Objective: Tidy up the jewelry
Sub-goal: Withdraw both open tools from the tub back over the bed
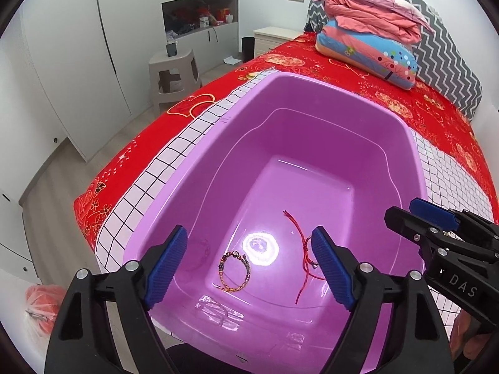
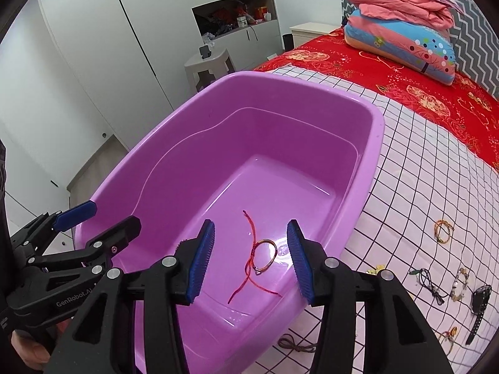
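Note:
A purple plastic tub (image 1: pixel 312 99) (image 2: pixel 375 143) sits on a white grid cloth (image 2: pixel 421 171) on the bed. On its floor lie a beaded gold bracelet (image 1: pixel 234 270) and a red string bracelet (image 1: pixel 304 258) (image 2: pixel 255 261). My left gripper (image 1: pixel 252 268) is open and empty over the tub's near rim. My right gripper (image 2: pixel 252 258) is open and empty above the red string bracelet. Several more pieces lie on the cloth to the right: a gold braided bracelet (image 2: pixel 443 231), a black cord necklace (image 2: pixel 432 283), a bead bracelet (image 2: pixel 460 283), a black watch (image 2: pixel 478 308) and a brown cord (image 2: pixel 296 344).
The bed has a red patterned sheet (image 1: pixel 358 78) with folded quilts and pillows (image 1: pixel 374 31) at its head. A beige stool (image 1: pixel 173 74) and white wardrobes stand left of the bed. An orange bag (image 1: pixel 43 305) lies on the floor.

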`<state>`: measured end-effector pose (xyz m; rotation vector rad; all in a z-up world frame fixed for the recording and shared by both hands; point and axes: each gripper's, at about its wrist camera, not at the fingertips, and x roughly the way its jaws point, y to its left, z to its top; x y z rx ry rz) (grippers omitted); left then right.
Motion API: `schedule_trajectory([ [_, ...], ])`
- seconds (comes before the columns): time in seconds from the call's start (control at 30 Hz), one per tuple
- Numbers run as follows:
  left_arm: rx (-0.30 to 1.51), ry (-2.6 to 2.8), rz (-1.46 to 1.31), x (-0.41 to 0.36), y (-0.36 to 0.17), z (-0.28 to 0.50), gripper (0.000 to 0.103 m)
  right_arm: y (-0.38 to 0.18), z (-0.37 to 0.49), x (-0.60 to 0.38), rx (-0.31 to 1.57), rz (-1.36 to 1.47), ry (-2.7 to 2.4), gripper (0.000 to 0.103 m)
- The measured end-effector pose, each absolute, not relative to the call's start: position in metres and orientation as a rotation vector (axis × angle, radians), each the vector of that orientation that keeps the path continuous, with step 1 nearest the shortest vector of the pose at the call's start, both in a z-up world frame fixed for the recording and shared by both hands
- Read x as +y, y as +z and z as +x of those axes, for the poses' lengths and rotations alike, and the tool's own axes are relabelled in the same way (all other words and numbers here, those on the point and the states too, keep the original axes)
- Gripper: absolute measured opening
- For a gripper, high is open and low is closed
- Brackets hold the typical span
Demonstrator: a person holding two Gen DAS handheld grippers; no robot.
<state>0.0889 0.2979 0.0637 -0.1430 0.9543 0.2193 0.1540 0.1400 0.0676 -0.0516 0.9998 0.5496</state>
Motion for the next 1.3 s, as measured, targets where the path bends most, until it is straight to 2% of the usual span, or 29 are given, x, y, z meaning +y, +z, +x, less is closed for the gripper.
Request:
schedule_trajectory([
  [0.17, 0.95, 0.212, -0.146, 0.296, 0.068, 0.084, 0.08, 0.075, 0.146, 0.134, 0.976, -0.053, 0.542, 0.047],
  [0.27, 0.946, 0.208, -0.15, 0.294, 0.069, 0.08, 0.082, 0.078, 0.138, 0.128, 0.954, -0.058, 0.525, 0.052],
  [0.5, 0.942, 0.203, -0.152, 0.284, 0.074, 0.074, 0.083, 0.084, 0.122, 0.113, 0.929, -0.061, 0.501, 0.055],
  [1.3, 0.878, 0.135, -0.088, 0.222, 0.097, 0.051, 0.087, 0.096, 0.071, 0.033, 0.853, 0.027, 0.375, 0.058],
])
